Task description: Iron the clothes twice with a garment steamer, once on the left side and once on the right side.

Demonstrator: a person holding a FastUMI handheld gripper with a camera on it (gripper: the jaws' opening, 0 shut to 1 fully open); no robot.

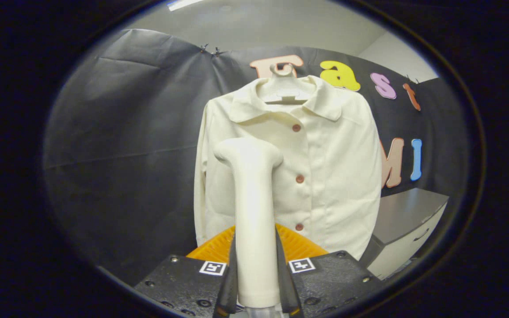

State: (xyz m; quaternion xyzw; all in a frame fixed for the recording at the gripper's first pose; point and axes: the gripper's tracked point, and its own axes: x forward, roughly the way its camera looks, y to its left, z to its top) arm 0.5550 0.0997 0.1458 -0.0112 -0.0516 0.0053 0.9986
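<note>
- My gripper [256,265] is clamped on the steamer [251,212]: both fingers [229,282] press against the sides of its white handle, which stands upright between them.
- The steamer's head sits at the top of the handle, turned toward the shirt [325,176].
- The shirt is cream, hanging on a white hanger [283,84] just beyond the steamer, in front of the black cloth wall.
- Three reddish buttons [299,179] run down the shirt's front, just right of the steamer.
- The steamer's head overlaps the shirt's left half as I see it; I cannot tell if they touch.
- An orange ribbed piece [298,245] shows behind my fingers.
- A grey cabinet [407,232] stands right of the shirt.
</note>
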